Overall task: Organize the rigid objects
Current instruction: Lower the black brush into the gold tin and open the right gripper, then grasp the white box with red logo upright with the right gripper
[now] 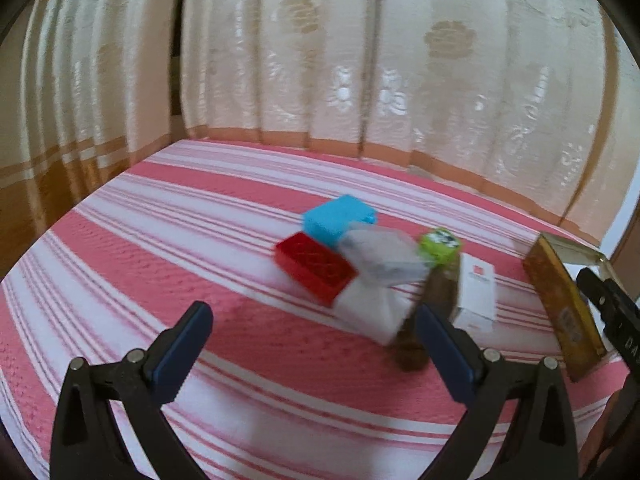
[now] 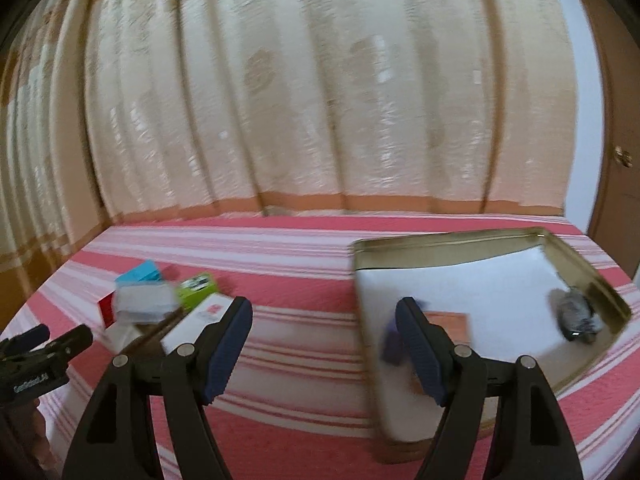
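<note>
Two black grippers with blue pads, left gripper [image 1: 312, 332] and right gripper [image 2: 324, 332], both spread and empty.
Small plastic boxes, blue box [image 1: 338, 218] and red box [image 1: 314, 266], cluster on the woven pink-striped cloth [image 1: 160, 220]; the open gold metal tin [image 2: 452, 242] lies beside them, lettering too blurred to read.

Shiny metal tin [image 2: 452, 240]; textured woven bedspread [image 1: 248, 320].

We're in a home, prob. a bedroom: a bed [image 1: 200, 240] w/ pink-and-white striped cover, long cream floral curtains [image 1: 360, 60] hanging right behind it, and a brown wooden door [image 2: 618, 152] w/ round knob at the far right.
</note>
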`<action>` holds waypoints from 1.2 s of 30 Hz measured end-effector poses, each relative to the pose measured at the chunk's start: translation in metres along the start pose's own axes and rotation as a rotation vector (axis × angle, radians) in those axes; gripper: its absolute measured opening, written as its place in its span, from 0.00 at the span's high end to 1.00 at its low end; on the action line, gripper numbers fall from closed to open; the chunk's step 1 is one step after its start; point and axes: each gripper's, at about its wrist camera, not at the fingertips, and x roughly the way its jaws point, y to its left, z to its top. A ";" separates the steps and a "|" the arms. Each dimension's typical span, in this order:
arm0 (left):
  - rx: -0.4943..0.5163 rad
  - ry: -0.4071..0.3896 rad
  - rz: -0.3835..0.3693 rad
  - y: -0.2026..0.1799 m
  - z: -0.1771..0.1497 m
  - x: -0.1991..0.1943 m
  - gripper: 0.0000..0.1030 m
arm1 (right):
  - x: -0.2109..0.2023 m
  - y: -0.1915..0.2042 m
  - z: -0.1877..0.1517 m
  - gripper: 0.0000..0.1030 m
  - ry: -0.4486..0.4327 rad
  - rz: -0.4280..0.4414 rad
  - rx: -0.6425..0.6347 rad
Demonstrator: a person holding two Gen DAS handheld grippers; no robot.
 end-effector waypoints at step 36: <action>0.007 0.099 0.018 0.002 0.005 0.021 0.01 | 0.091 0.049 -0.023 0.73 0.373 0.065 -0.111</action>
